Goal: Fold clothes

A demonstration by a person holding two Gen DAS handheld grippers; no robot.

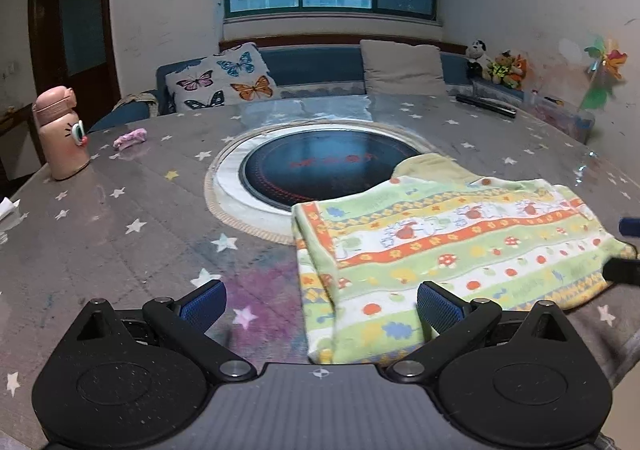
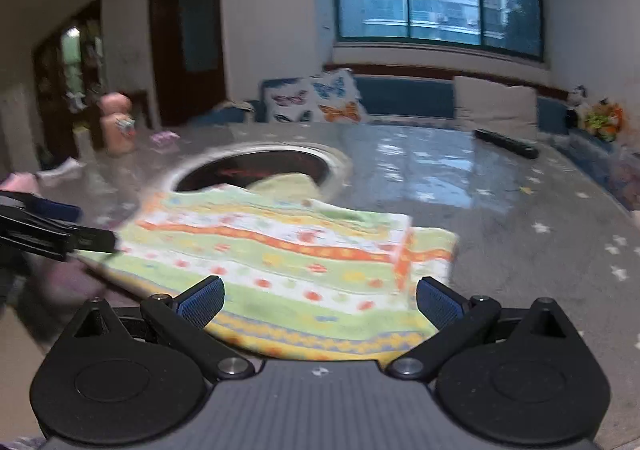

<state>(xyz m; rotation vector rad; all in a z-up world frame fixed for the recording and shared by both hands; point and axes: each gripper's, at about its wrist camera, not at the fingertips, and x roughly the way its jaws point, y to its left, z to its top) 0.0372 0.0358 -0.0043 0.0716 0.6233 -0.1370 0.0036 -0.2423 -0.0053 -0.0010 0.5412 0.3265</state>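
A striped green, orange and white garment (image 1: pixel 452 246) with mushroom and flower prints lies folded on the star-patterned tablecloth, partly over the round cooktop. My left gripper (image 1: pixel 322 304) is open, hovering at the garment's near left corner, nothing between its fingers. In the left wrist view the right gripper's dark tips (image 1: pixel 624 246) show at the garment's right edge. In the right wrist view the garment (image 2: pixel 288 262) is blurred; my right gripper (image 2: pixel 320 300) is open just above its near edge. The left gripper (image 2: pixel 60 234) sits at the garment's left edge.
A round black cooktop (image 1: pixel 316 170) is set into the table's middle. A pink bottle (image 1: pixel 60 134) and a pink wad (image 1: pixel 130 138) stand at the left. A dark remote (image 1: pixel 486 106) lies far right. A sofa with cushions (image 1: pixel 224 80) is behind the table.
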